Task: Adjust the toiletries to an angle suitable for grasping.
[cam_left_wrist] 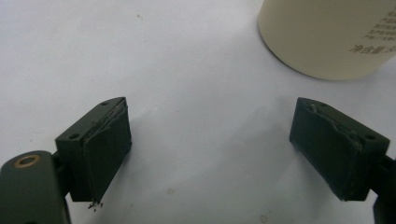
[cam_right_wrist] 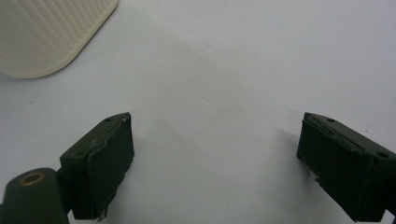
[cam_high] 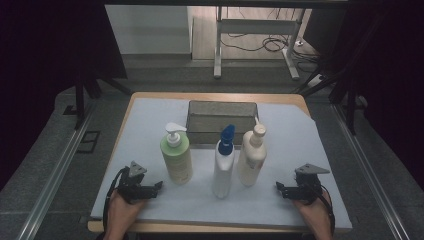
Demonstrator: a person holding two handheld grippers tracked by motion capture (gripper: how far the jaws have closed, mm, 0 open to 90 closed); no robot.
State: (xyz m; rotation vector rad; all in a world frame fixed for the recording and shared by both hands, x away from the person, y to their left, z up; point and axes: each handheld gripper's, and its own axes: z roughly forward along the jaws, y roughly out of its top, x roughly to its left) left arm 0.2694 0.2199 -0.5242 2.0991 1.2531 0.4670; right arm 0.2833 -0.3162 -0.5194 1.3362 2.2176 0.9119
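Three bottles stand in a row mid-table in the high view: a green pump bottle [cam_high: 177, 160], a white bottle with a blue cap [cam_high: 223, 167], and a cream bottle [cam_high: 251, 157]. My left gripper [cam_high: 156, 187] rests on the mat left of them and points right. It is open with nothing between the jaws [cam_left_wrist: 210, 149], and a pale bottle base [cam_left_wrist: 327, 37] sits ahead to the right. My right gripper [cam_high: 280, 187] lies right of the bottles and points left. It is open and empty [cam_right_wrist: 215, 158], with a ribbed cream bottle base [cam_right_wrist: 46, 32] ahead to the left.
A dark mesh basket [cam_high: 200, 120] stands behind the bottles at the back of the table. A pale mat [cam_high: 300, 145] covers the tabletop. Beyond the table are a metal frame's legs [cam_high: 218, 55] and floor cables.
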